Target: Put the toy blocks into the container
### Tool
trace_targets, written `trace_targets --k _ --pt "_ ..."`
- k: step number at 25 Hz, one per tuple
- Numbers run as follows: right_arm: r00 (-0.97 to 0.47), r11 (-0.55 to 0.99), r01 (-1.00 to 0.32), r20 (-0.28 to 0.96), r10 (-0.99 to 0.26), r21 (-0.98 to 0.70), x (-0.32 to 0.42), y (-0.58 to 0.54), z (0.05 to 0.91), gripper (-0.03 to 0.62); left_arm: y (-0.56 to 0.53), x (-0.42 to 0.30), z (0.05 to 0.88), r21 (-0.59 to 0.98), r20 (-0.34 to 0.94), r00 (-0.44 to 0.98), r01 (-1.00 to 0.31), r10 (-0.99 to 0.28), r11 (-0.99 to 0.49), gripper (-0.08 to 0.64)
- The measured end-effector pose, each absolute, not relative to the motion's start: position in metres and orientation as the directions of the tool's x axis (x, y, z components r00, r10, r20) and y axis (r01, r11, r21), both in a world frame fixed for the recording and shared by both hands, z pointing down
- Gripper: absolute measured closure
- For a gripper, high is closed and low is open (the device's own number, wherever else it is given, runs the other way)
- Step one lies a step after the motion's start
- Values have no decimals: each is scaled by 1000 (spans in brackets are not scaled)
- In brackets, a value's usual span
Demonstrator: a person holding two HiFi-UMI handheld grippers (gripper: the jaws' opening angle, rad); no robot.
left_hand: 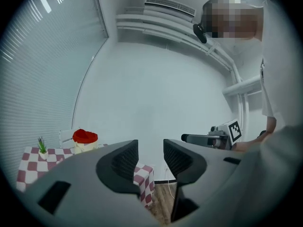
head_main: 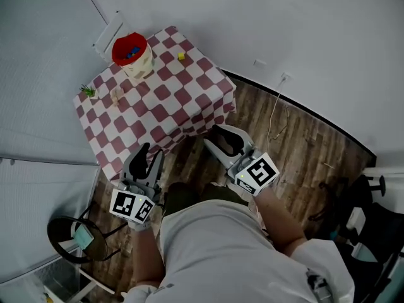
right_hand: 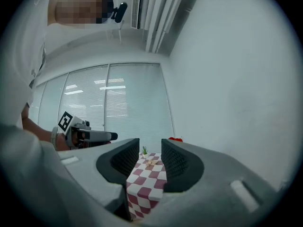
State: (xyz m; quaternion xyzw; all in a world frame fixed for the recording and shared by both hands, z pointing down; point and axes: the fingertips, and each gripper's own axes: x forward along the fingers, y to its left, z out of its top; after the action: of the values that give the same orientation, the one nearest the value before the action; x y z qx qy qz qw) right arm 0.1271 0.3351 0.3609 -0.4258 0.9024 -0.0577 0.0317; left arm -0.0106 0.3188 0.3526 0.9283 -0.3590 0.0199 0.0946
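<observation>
Both grippers are empty, well short of the tabletop: the left gripper has its jaws moderately apart, the right gripper only narrowly. A yellow block lies near the red container; narrow jaws could nudge it off the far edge

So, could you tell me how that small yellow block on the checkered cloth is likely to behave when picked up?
The yellow block looks tiny and boxy, so it is probably light and unlikely to roll. It sits on a draped checkered cloth, so a push might drag the fabric along.
</observation>
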Motion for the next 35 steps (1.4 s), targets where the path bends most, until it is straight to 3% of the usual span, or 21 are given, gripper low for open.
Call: trace_targets --k 15,24,35 --pt "-567 554 -823 109 -817 -129 138 206 393 457 179 -3 398 262 122 787 -614 -605 -745 407" --pt "-541 528 -841 183 -821 -118 110 92 410 451 75 -39 411 312 125 794 -601 -595 -736 407" --pt "-506 511 -856 327 -798 -76 100 3 456 442 29 -77 435 341 171 752 -652 -637 -677 405"
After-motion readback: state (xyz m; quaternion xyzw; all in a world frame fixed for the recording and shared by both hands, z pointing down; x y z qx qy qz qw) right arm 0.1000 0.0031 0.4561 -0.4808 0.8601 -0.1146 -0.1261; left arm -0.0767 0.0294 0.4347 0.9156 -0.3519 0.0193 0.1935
